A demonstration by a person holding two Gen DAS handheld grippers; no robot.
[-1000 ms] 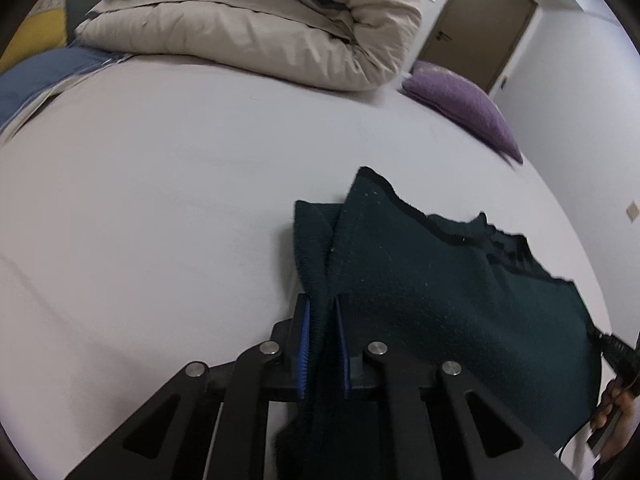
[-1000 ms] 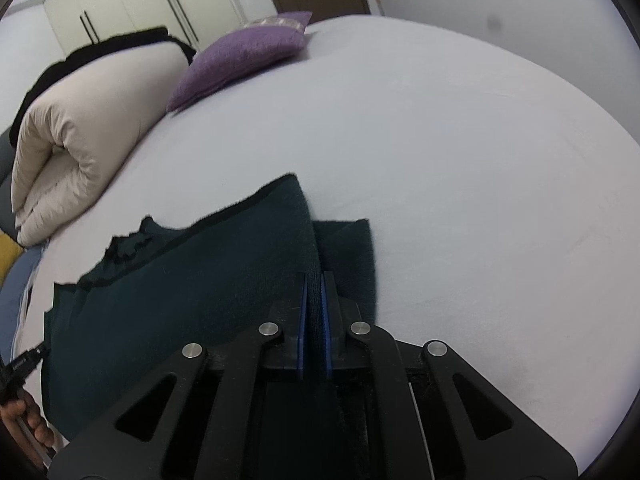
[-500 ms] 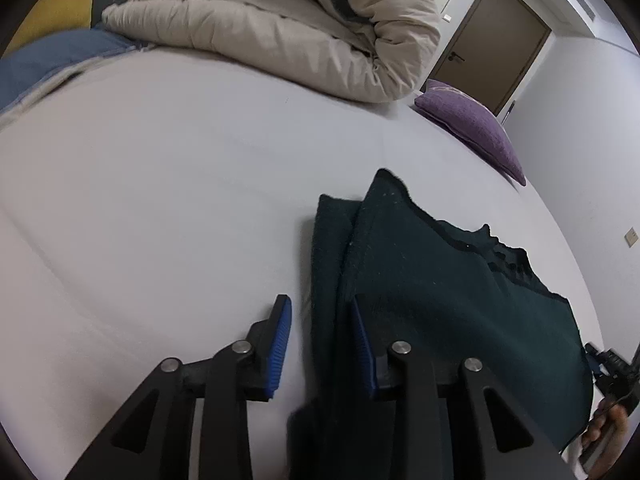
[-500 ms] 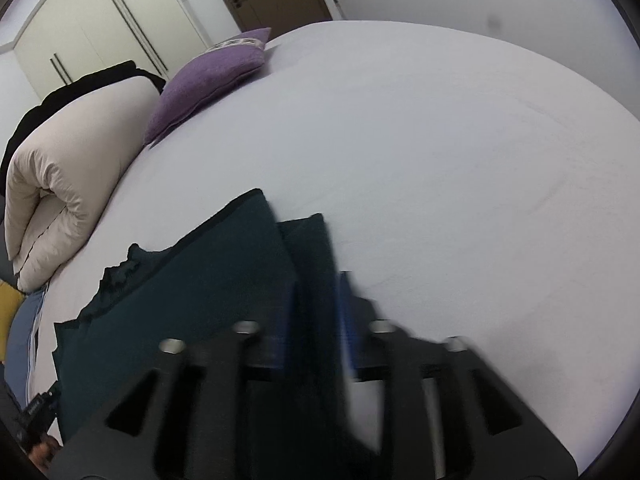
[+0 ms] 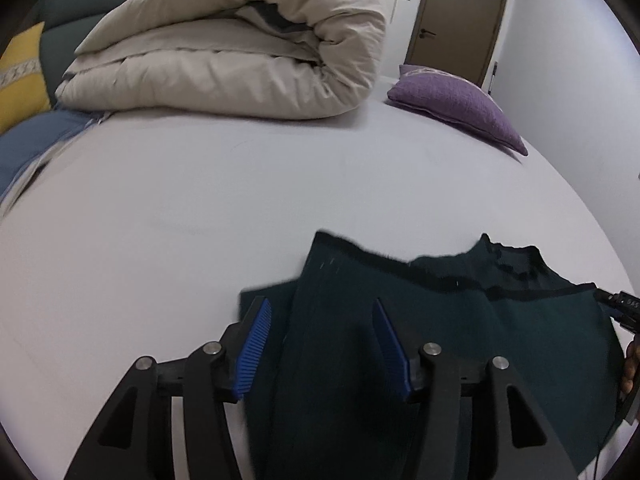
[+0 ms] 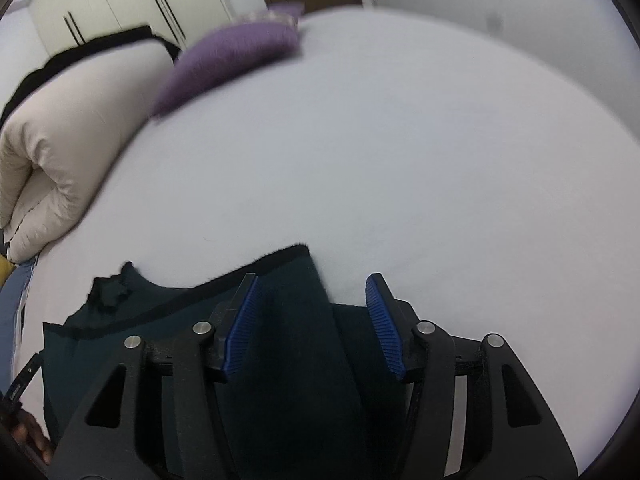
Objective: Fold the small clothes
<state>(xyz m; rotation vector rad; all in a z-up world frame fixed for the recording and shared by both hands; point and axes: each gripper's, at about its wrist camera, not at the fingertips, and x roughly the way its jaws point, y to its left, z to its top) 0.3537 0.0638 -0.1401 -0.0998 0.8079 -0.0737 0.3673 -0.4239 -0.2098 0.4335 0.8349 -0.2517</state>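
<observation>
A small dark green knitted garment (image 5: 460, 320) lies folded on the white bed sheet (image 5: 200, 208); it also shows in the right wrist view (image 6: 160, 344). My left gripper (image 5: 322, 328) is open, its blue pads on either side of the garment's left folded edge, not gripping it. My right gripper (image 6: 312, 312) is open over the garment's right folded edge, with the cloth lying between the spread fingers. The other gripper's tip shows at the frame edge in each view (image 5: 618, 308).
A rolled beige duvet (image 5: 240, 48) lies at the head of the bed. A purple cushion (image 5: 456, 104) sits to its right, and it shows in the right wrist view (image 6: 232, 60). A yellow pillow (image 5: 20, 76) and blue cloth (image 5: 32, 140) are at far left.
Both grippers were shut on the garment's folded edges a second ago. Both have opened and let the cloth go, and they have pulled back a little.
</observation>
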